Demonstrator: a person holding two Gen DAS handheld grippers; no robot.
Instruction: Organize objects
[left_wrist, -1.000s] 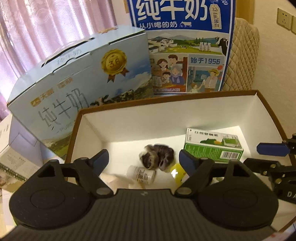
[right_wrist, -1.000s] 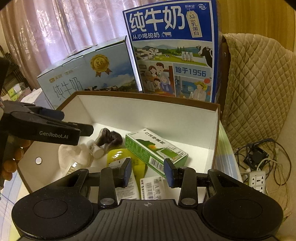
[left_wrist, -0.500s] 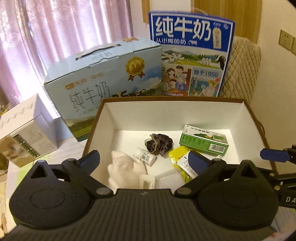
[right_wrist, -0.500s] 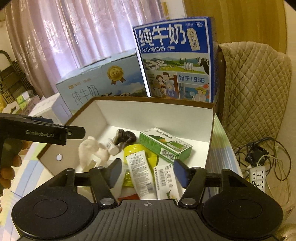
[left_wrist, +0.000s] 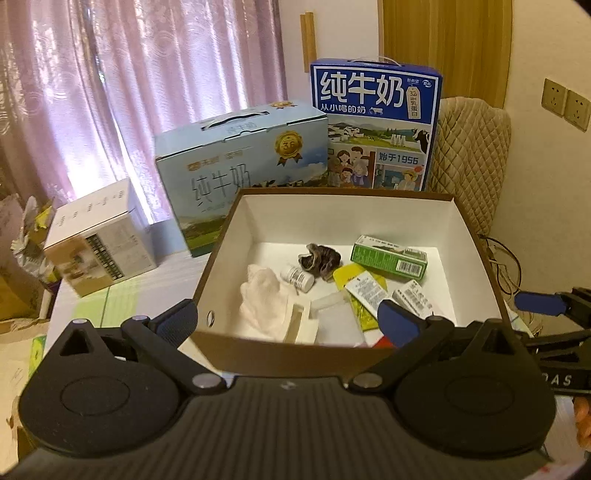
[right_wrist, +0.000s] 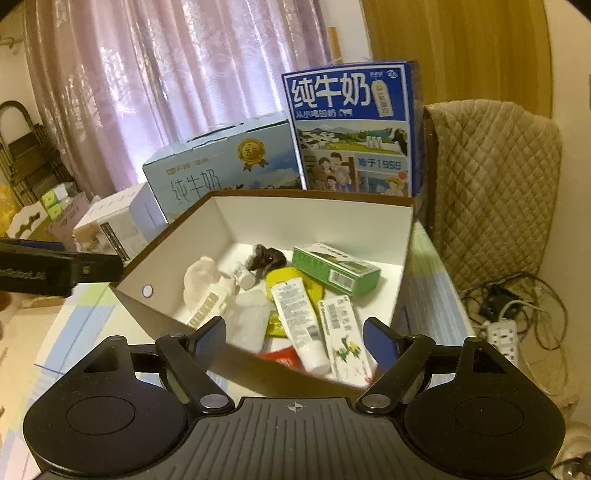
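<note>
dark blue milk carton (left_wrist: 376, 125): "纯牛奶", "从小喝的奶", "始于1956", "3.2" tag. light blue carton (left_wrist: 240, 166): "纯牛奶", gold medal "3.6". right gripper (left_wrist: 554, 380): letters "das". labels inside the brown box (left_wrist: 295, 356): barcodes only, unreadable.

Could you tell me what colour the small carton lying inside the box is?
Green carton; the right wrist view shows it best.

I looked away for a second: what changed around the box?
Both tongs backed up and away from the box; left tongs and right tongs spread wider, the right's jaws still opening, nothing between them. The green carton, tube and cloth stayed put.
</note>
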